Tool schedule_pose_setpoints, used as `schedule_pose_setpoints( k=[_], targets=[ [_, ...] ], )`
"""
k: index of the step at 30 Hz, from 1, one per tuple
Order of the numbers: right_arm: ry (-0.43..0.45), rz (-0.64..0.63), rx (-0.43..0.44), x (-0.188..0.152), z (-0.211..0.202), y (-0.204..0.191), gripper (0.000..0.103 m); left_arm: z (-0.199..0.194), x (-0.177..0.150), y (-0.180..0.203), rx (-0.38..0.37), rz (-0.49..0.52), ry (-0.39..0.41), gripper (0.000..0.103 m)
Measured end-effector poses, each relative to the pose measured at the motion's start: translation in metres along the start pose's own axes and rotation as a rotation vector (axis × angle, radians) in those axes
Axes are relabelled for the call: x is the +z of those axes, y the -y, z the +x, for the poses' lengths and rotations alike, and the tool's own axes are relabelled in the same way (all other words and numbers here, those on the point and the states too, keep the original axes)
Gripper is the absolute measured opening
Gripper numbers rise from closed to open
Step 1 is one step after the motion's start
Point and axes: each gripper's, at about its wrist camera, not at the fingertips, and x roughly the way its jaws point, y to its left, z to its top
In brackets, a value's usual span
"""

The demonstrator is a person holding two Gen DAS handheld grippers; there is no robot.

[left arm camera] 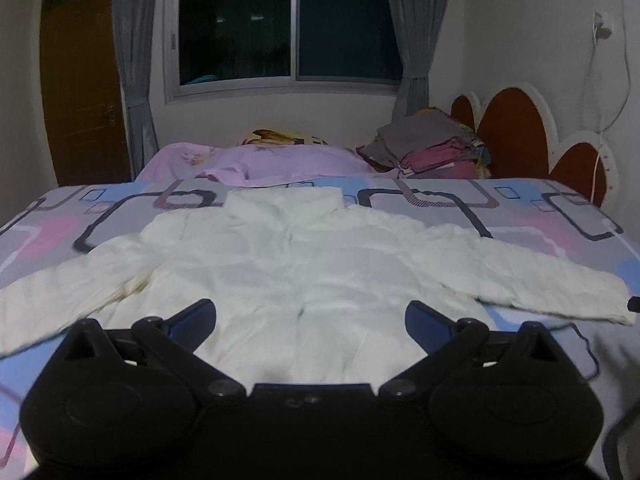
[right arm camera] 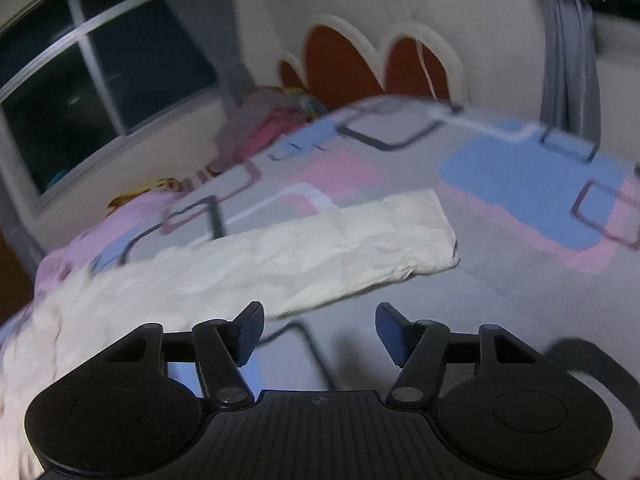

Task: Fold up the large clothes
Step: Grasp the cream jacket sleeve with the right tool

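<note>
White puffy jacket (left arm camera: 296,264) spread flat on bed (left arm camera: 560,216). Left hand-held gripper (left arm camera: 310,316) wide, empty; right hand-held gripper (right arm camera: 320,332) wide, empty near sleeve (right arm camera: 360,240). Risk: slippery padding escapes shallow pinch.

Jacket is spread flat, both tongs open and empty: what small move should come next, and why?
Probably bring the right tongs forward to the cuff of the right sleeve and close on it. The white jacket lies flat with sleeves spread, and that sleeve end lies just ahead of the open tongs, ready to fold inward.
</note>
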Motion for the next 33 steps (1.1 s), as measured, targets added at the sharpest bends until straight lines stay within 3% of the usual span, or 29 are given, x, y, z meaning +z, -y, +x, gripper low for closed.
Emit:
schedule_pose_setpoints(
  k=[8,13,15,17,19,22,24,26,29,33],
  targets=[
    [-0.138,0.261,0.021,0.015,0.086,0.054,0.063,0.059,0.018,0.021,0.062,0.039,-0.081,0.100],
    [-0.109,0.319,0.031,0.017,0.087,0.065,0.062,0.070,0.019,0.012,0.120,0.032,-0.106,0.100],
    [-0.105,0.316,0.011,0.018,0.087,0.064,0.046,0.073,0.022,0.006,0.151,0.024,-0.110,0.098],
    [-0.116,0.318,-0.001,0.019,0.088,0.065,0.015,0.073,0.025,-0.003,0.171,0.009,-0.124,0.097],
    [-0.119,0.317,-0.011,0.021,0.093,0.062,0.010,0.073,0.027,-0.012,0.185,0.006,-0.138,0.097],
    [-0.071,0.227,-0.033,0.030,0.087,0.042,0.004,0.071,0.029,-0.028,0.202,0.005,-0.150,0.096],
    [-0.034,0.158,-0.018,0.039,0.081,0.023,0.004,0.072,0.028,-0.041,0.186,-0.014,-0.168,0.090],
    [0.005,0.071,0.015,0.047,0.071,-0.005,0.004,0.073,0.027,-0.055,0.158,-0.046,-0.182,0.084],
    [0.058,-0.069,0.087,0.052,0.054,-0.056,0.004,0.077,0.028,-0.075,0.170,-0.085,-0.169,0.084],
    [0.084,-0.230,0.187,0.038,0.037,-0.134,0.004,0.086,0.031,-0.102,0.132,-0.130,-0.155,0.083]
  ],
)
